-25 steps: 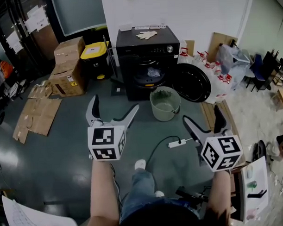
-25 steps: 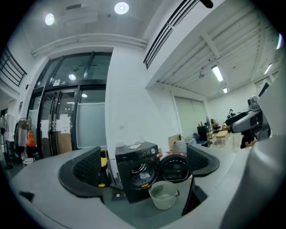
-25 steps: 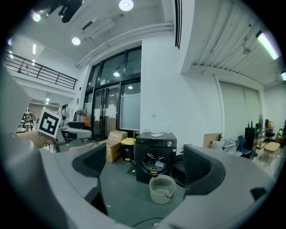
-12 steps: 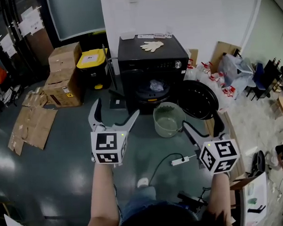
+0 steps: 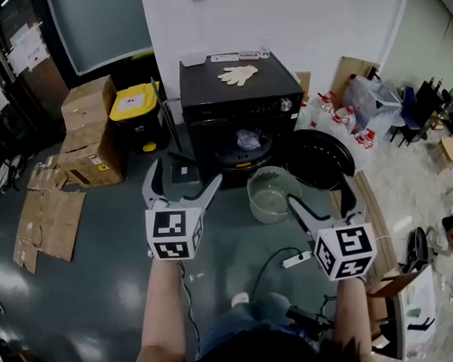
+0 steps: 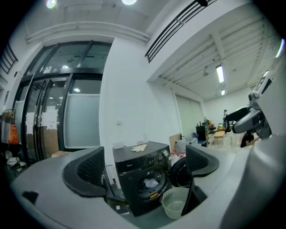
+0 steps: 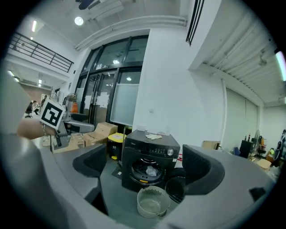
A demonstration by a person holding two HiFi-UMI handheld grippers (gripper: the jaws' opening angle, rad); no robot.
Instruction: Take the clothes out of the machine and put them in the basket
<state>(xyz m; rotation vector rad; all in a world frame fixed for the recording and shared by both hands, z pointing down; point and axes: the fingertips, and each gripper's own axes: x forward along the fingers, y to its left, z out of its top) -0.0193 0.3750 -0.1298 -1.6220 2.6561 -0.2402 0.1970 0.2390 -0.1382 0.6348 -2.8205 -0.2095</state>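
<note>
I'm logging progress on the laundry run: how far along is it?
Done: the door of the machine hangs open. In hand: nothing; the left gripper and right gripper are open and empty, short of the machine. Left: the clothes lie inside it and the basket looks empty, so all the moving remains.

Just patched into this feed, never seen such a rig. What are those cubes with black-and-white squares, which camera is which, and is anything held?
No robot: a person holds two two-fingered claws; the marker cubes are part of them. One picture comes from a head camera looking down; the other two come from cameras riding on the left claw and right claw. Both are open and empty. On the floor ahead stands a black front-loading washing machine, door open, crumpled pale cloth inside, with a pale green round plastic basket in front.
</note>
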